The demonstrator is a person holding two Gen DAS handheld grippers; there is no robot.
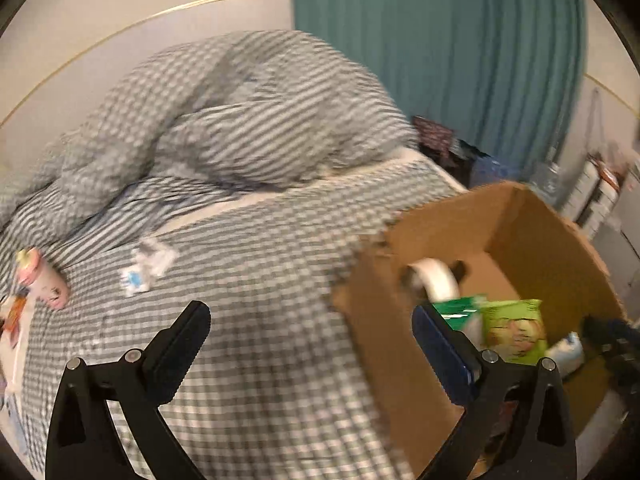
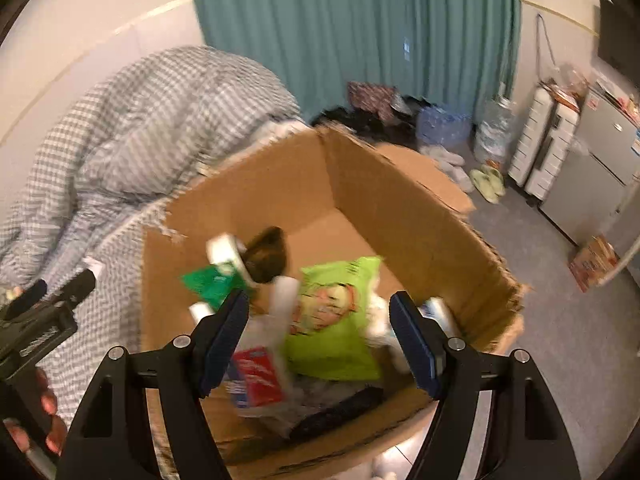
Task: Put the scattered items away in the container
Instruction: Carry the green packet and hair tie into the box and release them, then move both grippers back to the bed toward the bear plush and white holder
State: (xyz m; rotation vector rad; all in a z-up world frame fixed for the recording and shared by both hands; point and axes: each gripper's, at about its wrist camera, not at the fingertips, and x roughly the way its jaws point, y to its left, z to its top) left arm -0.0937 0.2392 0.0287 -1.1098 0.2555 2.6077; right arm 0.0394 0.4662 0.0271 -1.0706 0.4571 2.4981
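The left gripper is seen with its jaws spread wide and nothing between them; one finger hangs over the checked bedspread, the other over the near left edge of the cardboard box. The right gripper is held above the box's near end with its jaws apart; no item is clamped, the contents lying lower between them. A hand is noted at the near left of the right wrist view, wrapped round the left tool's grip.

Inside the box, from near to far, are recorded a red and white packet, a dark item, a lime green snack bag, a dark green packet and a roll of white tape at the far left wall. The frames are blurred, so finer detail cannot be told.

Items remaining on the bed are observed at the far left: a pink bottle lying on its side and a small white wrapper, well apart from the box. A crumpled checked duvet is heaped beyond them. A green curtain hangs at the far wall, with slippers and white suitcases on the floor at the far right.
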